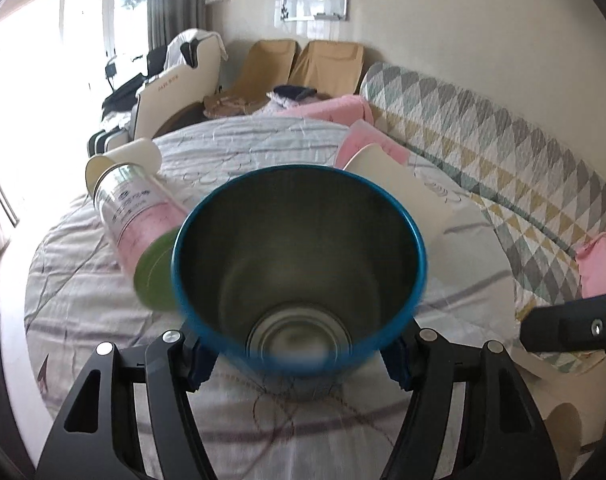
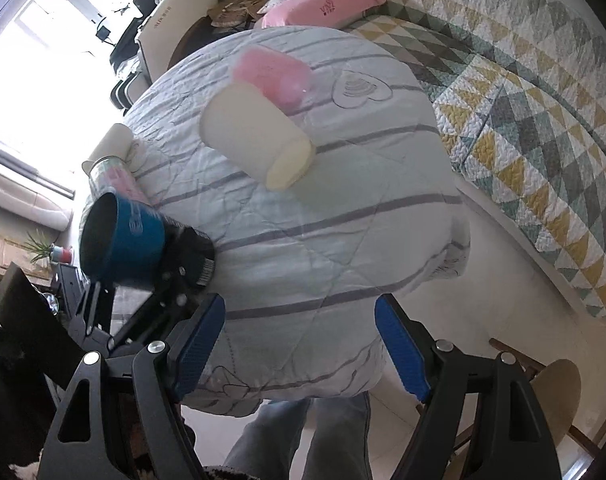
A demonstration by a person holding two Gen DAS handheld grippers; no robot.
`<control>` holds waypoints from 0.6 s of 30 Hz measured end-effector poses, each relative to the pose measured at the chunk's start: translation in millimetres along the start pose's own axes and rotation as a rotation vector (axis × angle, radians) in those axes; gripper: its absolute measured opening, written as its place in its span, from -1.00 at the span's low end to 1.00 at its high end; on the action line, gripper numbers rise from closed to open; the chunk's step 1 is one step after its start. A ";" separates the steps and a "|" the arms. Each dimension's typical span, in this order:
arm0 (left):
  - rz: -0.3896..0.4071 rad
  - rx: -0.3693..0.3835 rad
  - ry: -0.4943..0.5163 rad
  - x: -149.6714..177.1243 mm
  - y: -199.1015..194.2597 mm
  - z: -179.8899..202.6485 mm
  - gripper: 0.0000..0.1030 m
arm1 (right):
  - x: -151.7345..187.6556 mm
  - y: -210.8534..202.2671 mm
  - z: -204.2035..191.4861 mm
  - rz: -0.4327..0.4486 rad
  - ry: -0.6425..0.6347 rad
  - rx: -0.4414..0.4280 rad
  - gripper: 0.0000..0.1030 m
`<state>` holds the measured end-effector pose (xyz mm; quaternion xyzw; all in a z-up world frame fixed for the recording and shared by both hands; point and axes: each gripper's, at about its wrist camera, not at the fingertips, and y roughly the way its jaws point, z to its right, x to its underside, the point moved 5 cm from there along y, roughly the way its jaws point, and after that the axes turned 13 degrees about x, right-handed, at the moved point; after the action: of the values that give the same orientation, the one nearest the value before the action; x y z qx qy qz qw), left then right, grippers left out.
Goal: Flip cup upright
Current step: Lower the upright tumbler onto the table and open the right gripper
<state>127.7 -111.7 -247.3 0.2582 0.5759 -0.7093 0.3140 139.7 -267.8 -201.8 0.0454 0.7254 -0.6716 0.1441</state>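
A blue metal cup (image 1: 299, 268) with a steel inside fills the left wrist view, its mouth facing the camera. My left gripper (image 1: 299, 354) is shut on its base end and holds it tilted above the quilt-covered round table (image 1: 263, 420). In the right wrist view the same blue cup (image 2: 121, 240) is at the left, lying sideways in the left gripper over the table's left edge. My right gripper (image 2: 299, 346) is open and empty above the table's near edge.
On the table lie a white cup (image 2: 255, 136), a pink cup (image 2: 275, 74), a glass bottle with pink label and green cap (image 1: 139, 224) and a cream cup (image 1: 123, 160). A quilted sofa (image 2: 523, 120) stands to the right. The person's legs (image 2: 303, 432) are below.
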 end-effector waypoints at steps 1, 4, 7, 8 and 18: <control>-0.011 0.000 -0.003 0.8 -1.7 -0.2 0.33 | -0.4 -1.4 -1.4 0.002 -0.001 -0.003 0.53; -0.024 -0.024 0.029 -1.2 -6.7 1.8 0.36 | -2.8 -5.6 -5.2 0.006 -0.001 -0.012 0.53; -0.041 -0.038 0.011 -2.7 -9.0 -1.7 0.39 | -5.4 -9.9 -7.6 0.017 -0.003 -0.013 0.53; -0.046 -0.042 0.006 -2.9 -9.2 -3.0 0.46 | -5.9 -11.0 -7.9 0.017 -0.001 -0.011 0.53; -0.055 -0.055 -0.002 -12.6 -20.4 -2.5 0.72 | -9.1 -19.9 -7.4 0.024 0.010 -0.020 0.53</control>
<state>121.0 -104.5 -225.4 0.2329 0.6015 -0.7019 0.3021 142.1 -261.2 -179.8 0.0561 0.7322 -0.6622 0.1490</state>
